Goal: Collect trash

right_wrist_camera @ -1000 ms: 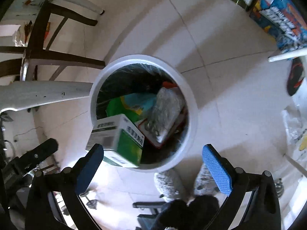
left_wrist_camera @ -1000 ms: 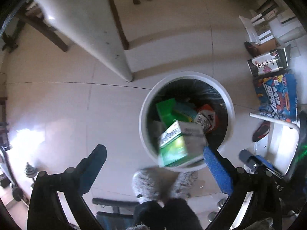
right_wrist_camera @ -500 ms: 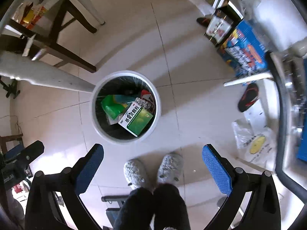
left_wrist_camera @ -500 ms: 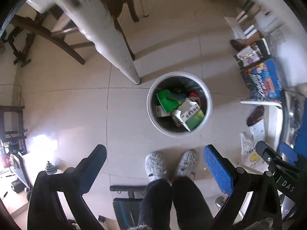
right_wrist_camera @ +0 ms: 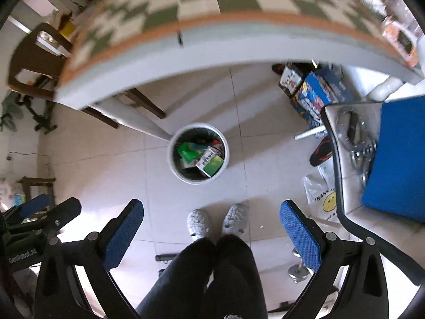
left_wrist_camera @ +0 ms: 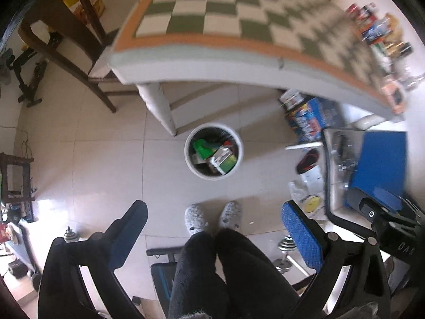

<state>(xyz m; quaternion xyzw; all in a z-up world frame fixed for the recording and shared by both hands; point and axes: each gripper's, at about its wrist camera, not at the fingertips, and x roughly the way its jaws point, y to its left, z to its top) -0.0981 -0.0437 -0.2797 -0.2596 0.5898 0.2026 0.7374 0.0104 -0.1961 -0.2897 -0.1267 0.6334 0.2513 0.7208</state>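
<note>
Both the left gripper and right gripper hold their jaws wide and empty, high above the floor. Below, the green-and-white box lies inside the white bin, beside the counter leg.

"THANK" on white plastic bag with smiley – "DA" on black device

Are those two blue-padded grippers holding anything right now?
No. The left gripper and right gripper are both open and empty. The green and white box lies in the white bin on the floor.
</note>
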